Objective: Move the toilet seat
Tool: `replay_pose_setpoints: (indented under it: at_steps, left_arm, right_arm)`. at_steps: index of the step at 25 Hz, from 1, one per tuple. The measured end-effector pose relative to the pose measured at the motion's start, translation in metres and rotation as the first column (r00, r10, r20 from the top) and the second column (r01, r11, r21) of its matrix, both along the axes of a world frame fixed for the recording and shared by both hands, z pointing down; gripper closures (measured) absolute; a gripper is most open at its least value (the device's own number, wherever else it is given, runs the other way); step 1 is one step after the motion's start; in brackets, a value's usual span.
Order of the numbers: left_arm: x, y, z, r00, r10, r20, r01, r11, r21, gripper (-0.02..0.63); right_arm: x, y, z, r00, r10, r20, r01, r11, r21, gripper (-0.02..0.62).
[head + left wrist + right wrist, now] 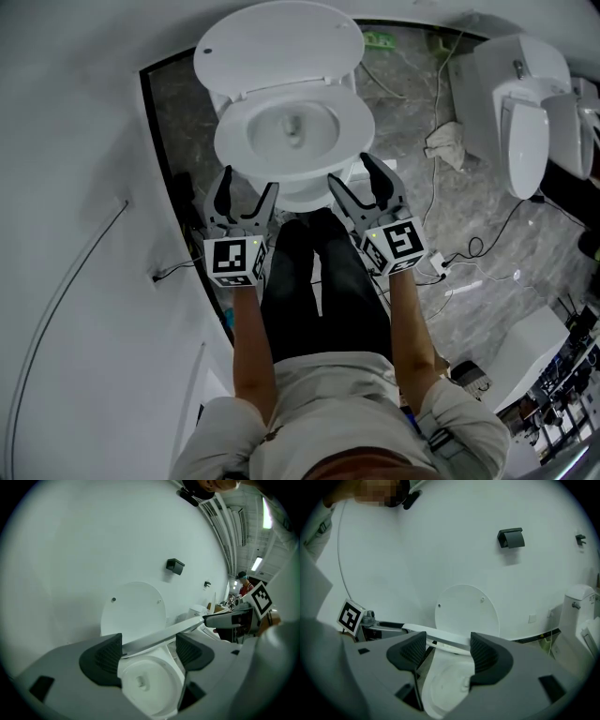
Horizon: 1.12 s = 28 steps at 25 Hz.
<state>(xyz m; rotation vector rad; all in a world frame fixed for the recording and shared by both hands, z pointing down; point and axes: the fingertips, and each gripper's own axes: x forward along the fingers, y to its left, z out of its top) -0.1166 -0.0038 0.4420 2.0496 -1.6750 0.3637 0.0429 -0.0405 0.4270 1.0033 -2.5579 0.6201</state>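
The white toilet has its round lid (277, 42) up against the wall. The seat ring (352, 120) hangs a little above the bowl (292, 129), front edge lifted. My left gripper (248, 183) is at the ring's front left and my right gripper (350, 171) at its front right. In the left gripper view the seat (159, 637) runs slanted across the tips of the left gripper (150, 652), pads wide apart. In the right gripper view the seat (445, 637) likewise crosses the right gripper (447, 651). Neither pair of pads presses on it.
A curved white wall (84, 141) closes in the left side. A second toilet (525, 112) stands at the right, with a crumpled cloth (445, 142) and cables (450, 253) on the marble floor. The person's dark trouser legs (323, 281) are directly below the bowl.
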Motion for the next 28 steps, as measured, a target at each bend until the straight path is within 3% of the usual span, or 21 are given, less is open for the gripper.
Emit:
replay_pose_setpoints:
  at_steps: [28]
  left_arm:
    - [-0.019,-0.042,-0.024,0.999,-0.042,-0.035,0.043,0.998,0.045,0.249]
  right_arm:
    - [-0.011,-0.045,-0.023,0.999,0.042,0.032,-0.043,0.999,0.016,0.311]
